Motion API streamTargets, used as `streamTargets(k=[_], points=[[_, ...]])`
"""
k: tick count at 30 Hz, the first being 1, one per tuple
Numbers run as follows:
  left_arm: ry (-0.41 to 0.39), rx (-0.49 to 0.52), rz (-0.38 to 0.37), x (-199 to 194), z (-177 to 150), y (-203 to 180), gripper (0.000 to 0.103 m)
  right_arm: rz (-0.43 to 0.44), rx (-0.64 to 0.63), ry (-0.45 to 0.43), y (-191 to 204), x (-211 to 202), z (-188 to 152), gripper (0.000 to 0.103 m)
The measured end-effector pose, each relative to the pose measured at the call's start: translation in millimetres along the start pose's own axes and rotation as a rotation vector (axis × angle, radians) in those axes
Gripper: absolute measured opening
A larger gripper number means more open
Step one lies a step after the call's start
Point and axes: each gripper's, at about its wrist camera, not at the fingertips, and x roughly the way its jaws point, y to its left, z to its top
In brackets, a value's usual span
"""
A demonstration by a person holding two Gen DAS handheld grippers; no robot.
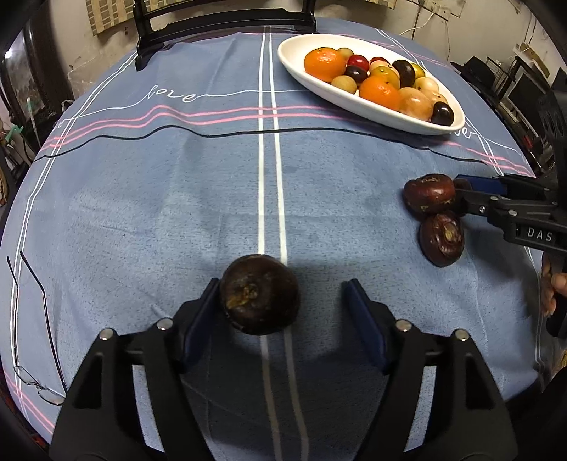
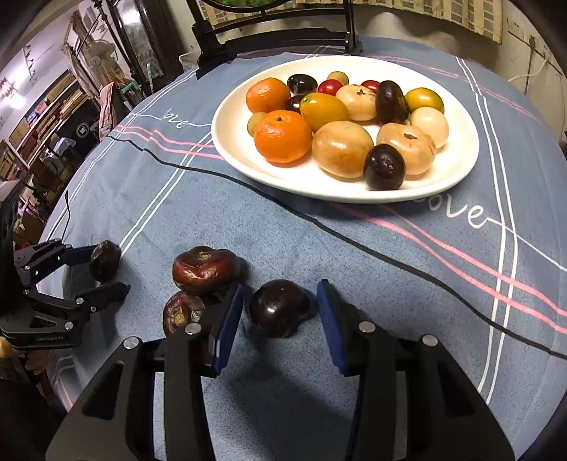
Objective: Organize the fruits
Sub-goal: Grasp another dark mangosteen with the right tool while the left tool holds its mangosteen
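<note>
A white oval plate (image 1: 294,65) (image 2: 457,166) at the far right of the table holds several oranges, pale, yellow, red and dark fruits. My left gripper (image 1: 280,294) is open around a dark brown fruit (image 1: 259,294) that rests on the blue cloth, touching the left pad; it also shows in the right wrist view (image 2: 105,260). My right gripper (image 2: 280,301) is open around a dark purple fruit (image 2: 278,307) on the cloth. Two reddish-brown fruits (image 2: 203,269) (image 2: 182,314) lie just left of its left finger; in the left wrist view they lie at the right (image 1: 430,193) (image 1: 442,238).
A blue tablecloth (image 1: 177,198) with white, pink and black lines covers the round table. Spectacles (image 1: 32,354) lie at the left edge. A black chair (image 1: 226,21) stands behind the table. Shelves and clutter surround it.
</note>
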Motion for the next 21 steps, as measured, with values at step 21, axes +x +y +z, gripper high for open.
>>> streamTargets(k=[21], points=[[-0.043, -0.039, 0.024, -11.7, -15.4, 14.0, 0.043, -0.053, -0.007, -0.113, 11.5, -0.4, -14.2, 0.054]])
